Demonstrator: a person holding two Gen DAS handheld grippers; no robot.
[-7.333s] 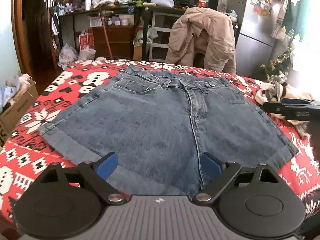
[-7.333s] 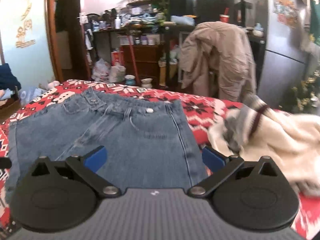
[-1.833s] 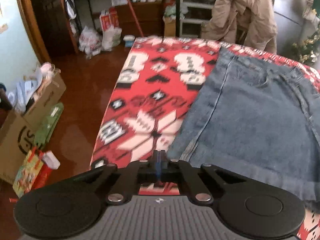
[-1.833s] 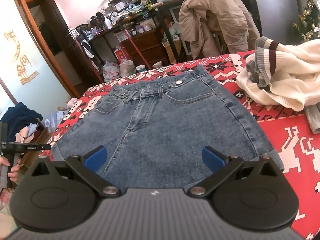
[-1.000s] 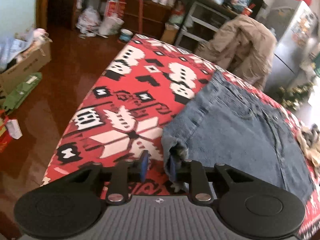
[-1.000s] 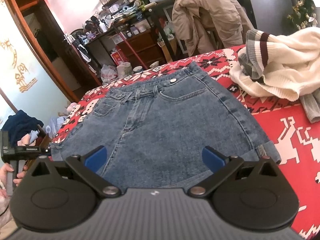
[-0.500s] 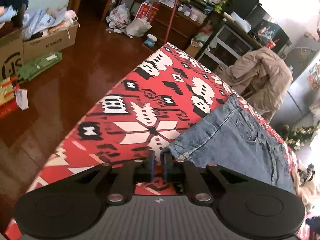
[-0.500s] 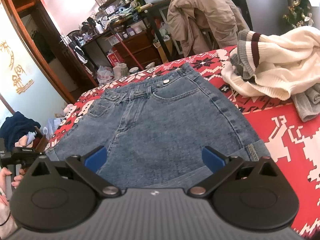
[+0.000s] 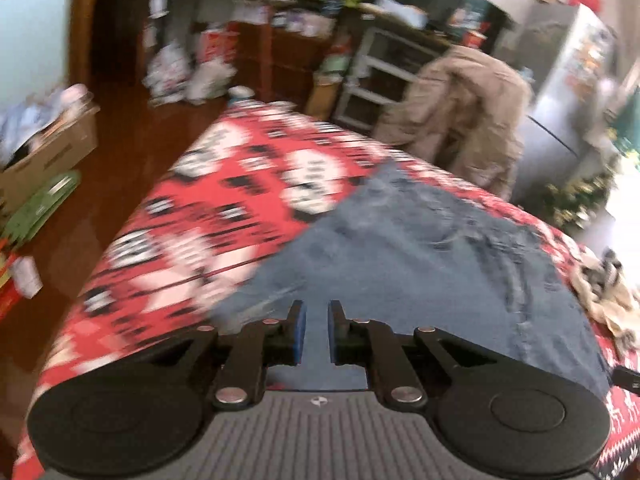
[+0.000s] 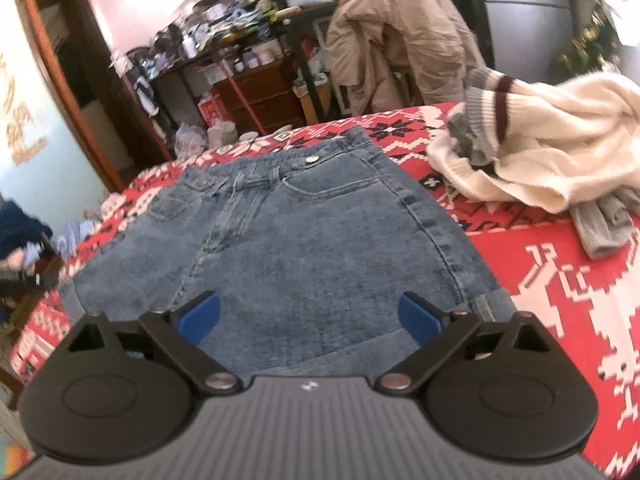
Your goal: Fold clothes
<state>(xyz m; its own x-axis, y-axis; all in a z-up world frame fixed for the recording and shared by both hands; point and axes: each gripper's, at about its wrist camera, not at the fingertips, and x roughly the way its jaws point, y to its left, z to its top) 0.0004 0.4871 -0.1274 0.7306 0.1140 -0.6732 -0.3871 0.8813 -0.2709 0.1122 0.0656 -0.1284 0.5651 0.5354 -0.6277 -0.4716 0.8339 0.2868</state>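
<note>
Blue denim shorts [image 10: 320,232] lie spread on the red patterned tablecloth [image 10: 560,280], waistband at the far side. In the blurred left wrist view my left gripper [image 9: 316,328] hovers at the shorts' [image 9: 420,248] near left hem corner. Its blue pads stand a narrow gap apart, and denim fills that gap and runs underneath. It looks shut on the hem. My right gripper [image 10: 310,320] is wide open just above the near hem, with nothing between its fingers.
A cream sweater with a striped cuff [image 10: 560,152] is heaped on the table's right side. A tan jacket [image 10: 400,32] hangs over a chair behind the table. The table's left edge drops to a wooden floor with a cardboard box [image 9: 48,148].
My left gripper's fingers narrowed onto the left hem corner, then swung right and slightly up, so the shorts now fill its view. The right gripper stayed open and nearly still.
</note>
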